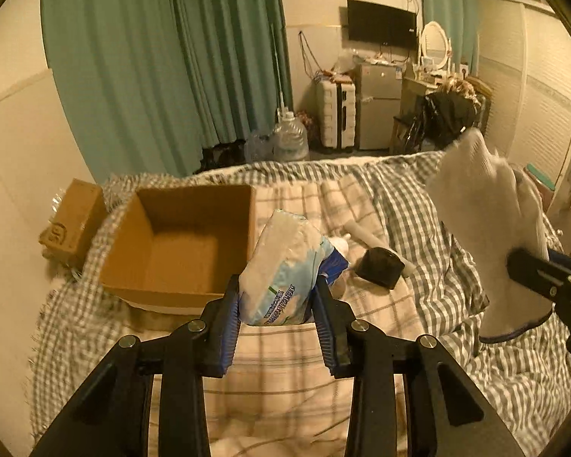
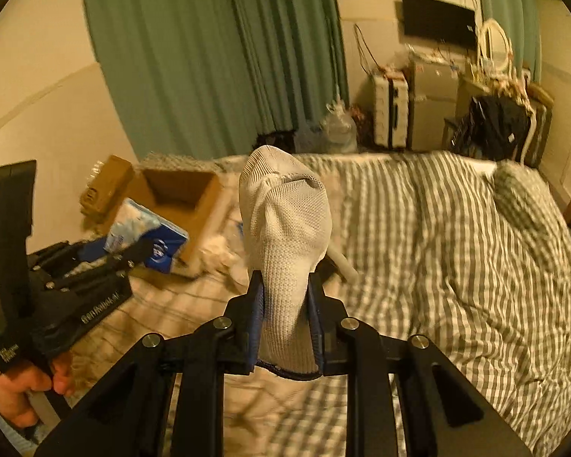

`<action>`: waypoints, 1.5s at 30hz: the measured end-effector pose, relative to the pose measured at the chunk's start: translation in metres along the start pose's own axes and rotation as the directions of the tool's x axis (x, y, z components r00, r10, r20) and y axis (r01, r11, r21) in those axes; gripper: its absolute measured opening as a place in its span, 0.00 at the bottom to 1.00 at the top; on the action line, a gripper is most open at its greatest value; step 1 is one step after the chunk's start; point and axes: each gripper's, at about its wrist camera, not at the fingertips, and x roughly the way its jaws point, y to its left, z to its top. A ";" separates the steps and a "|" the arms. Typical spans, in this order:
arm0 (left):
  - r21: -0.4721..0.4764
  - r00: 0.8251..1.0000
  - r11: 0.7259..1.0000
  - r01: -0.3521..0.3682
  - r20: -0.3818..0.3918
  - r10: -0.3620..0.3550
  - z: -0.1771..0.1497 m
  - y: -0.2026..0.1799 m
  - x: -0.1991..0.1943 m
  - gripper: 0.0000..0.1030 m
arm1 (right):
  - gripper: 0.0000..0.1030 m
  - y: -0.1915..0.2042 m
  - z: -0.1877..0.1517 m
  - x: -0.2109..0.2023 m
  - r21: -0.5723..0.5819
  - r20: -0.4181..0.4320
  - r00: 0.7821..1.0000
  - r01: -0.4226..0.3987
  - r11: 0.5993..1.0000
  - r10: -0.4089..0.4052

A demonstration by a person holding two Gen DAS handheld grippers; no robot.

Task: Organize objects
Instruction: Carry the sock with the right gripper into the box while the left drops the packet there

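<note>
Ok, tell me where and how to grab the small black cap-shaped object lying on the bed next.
Take the small black cap-shaped object across its rounded crown, coming straight down from above. It lies low on the checked bedspread, so a side approach would likely dig into the fabric. Keep the fingers off the white tube that lies just behind it. Both grippers are full now, so one must unload first.

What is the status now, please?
Left gripper shut on tissue pack, near open cardboard box. Right gripper shut on white sock, raised over bed. Nothing blocking the box.
</note>
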 end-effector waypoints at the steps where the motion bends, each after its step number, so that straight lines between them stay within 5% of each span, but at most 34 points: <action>1: -0.003 1.000 1.000 0.007 0.011 -0.007 0.001 0.008 -0.006 0.35 | 0.20 0.012 0.004 -0.006 -0.016 0.014 1.000 -0.006 1.000 0.006; 12: -0.090 0.999 0.996 0.020 0.040 -0.016 0.016 0.104 0.001 0.35 | 0.20 0.117 0.046 0.000 -0.112 0.044 0.996 -0.068 0.991 0.073; 20: -0.190 0.999 0.981 -0.034 -0.012 0.033 0.014 0.158 0.067 0.35 | 0.20 0.166 0.076 0.085 -0.159 -0.051 0.992 -0.125 0.979 0.118; 33: -0.189 0.993 0.978 -0.093 -0.085 0.078 0.016 0.166 0.166 0.35 | 0.20 0.159 0.081 0.233 -0.137 -0.184 0.970 -0.186 0.973 0.159; 36: -0.172 0.992 0.980 -0.097 -0.101 0.081 0.017 0.162 0.177 0.47 | 0.22 0.152 0.079 0.248 -0.119 -0.186 0.970 -0.181 0.976 0.158; 38: -0.153 0.990 0.982 -0.112 -0.104 0.097 0.017 0.159 0.179 0.58 | 0.36 0.146 0.080 0.249 -0.096 -0.182 0.970 -0.182 0.979 0.163; 40: -0.146 0.988 0.980 -0.138 -0.094 0.125 0.017 0.155 0.175 0.83 | 0.52 0.135 0.082 0.242 -0.080 -0.159 0.974 -0.175 0.981 0.161; 45: -0.161 0.989 0.977 -0.137 -0.069 0.127 0.017 0.145 0.152 0.90 | 0.55 0.108 0.083 0.204 -0.089 -0.102 0.990 -0.103 0.991 0.093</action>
